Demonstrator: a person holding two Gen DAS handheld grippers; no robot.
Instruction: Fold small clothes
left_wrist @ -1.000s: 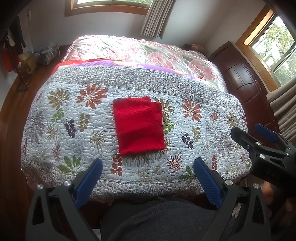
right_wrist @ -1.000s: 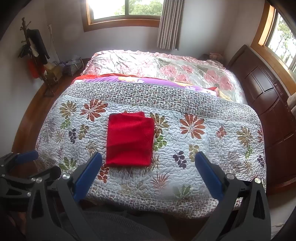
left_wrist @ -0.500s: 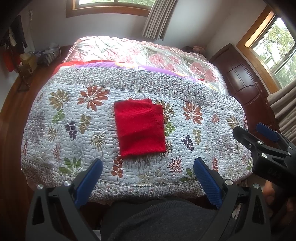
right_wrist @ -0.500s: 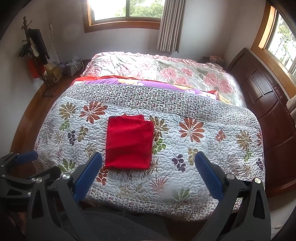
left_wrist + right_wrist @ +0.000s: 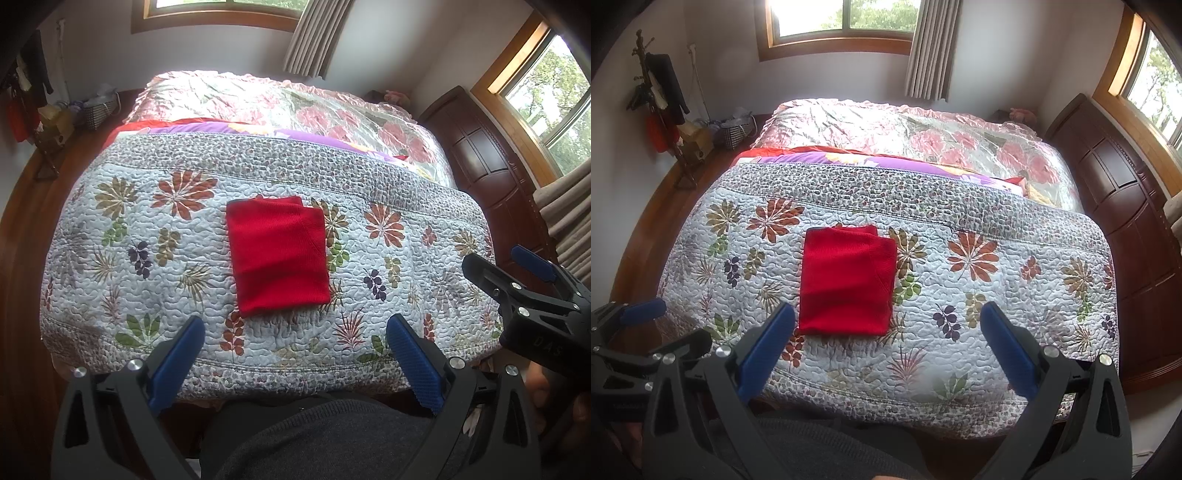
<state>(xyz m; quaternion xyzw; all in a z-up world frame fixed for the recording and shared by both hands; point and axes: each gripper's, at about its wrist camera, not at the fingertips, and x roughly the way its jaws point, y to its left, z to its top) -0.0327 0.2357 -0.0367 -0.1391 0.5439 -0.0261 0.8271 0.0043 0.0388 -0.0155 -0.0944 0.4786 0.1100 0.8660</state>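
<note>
At the far left a coat stand (image 5: 659, 99) is leaning by the wall, with a basket (image 5: 737, 131) sitting on the floor beside it. The left gripper (image 5: 295, 354) is hovering short of the bed's near edge, its blue fingers (image 5: 177, 363) standing wide apart and gripping nothing. Ahead of it, the red folded garment (image 5: 279, 254) is lying flat on the floral quilt (image 5: 406, 229) (a neat rectangle, left of the quilt's centre), touching neither gripper. The right gripper (image 5: 888, 352) is hanging level beside the left one, fingers (image 5: 1008, 358) likewise spread and empty. A dark wooden headboard (image 5: 1123, 206) is bordering the bed at right.
</note>
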